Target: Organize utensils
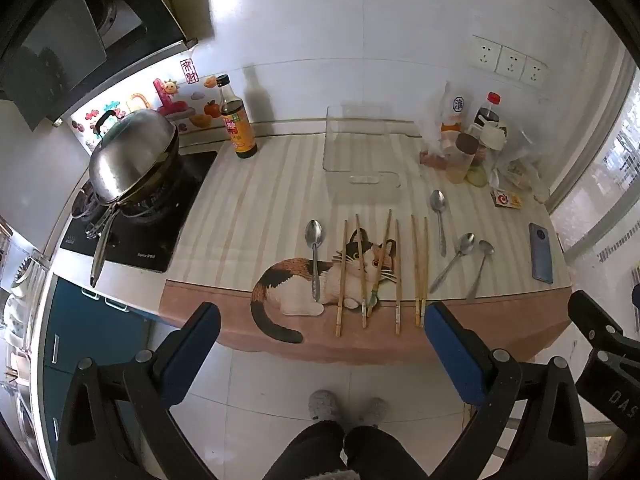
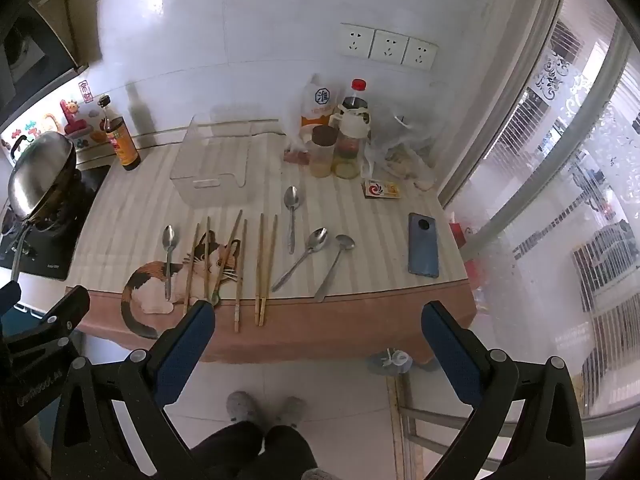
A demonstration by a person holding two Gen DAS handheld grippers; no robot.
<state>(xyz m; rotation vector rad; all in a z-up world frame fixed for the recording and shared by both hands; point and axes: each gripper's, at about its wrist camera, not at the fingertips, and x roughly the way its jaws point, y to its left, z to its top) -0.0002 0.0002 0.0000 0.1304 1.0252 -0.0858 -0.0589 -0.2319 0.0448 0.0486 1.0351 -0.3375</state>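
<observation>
Both hand-held grippers hang short of the tabletop's (image 1: 500, 320) near edge, over the floor. The left hand-held gripper (image 1: 322, 316) has its blue pads spread wide with nothing between them, and the right hand-held gripper (image 2: 318, 314) is spread just as wide, also empty.

On the striped cloth with the calico cat print (image 1: 320, 280) the utensils lie in a loose row. One spoon (image 1: 314, 256) sits at the left end, its handle across the cat's back. Next come the wooden chopsticks (image 1: 380, 268), several sticks roughly parallel, one slanting across its neighbour, their near ends reaching onto the pink border. To the right lie three more spoons: an upright spoon (image 1: 439, 220) farther back, then a slanted spoon (image 1: 454, 260) and a smaller spoon (image 1: 480, 266) beside it.

Behind them stands a clear plastic bin (image 1: 360, 148), nothing visible in it. A dark sauce bottle (image 1: 237, 120) stands to its left, jars and bags (image 1: 472, 148) to its right. A blue phone (image 1: 541, 252) lies near the right edge, and a steel wok (image 1: 132, 156) sits on the stove at the left.
</observation>
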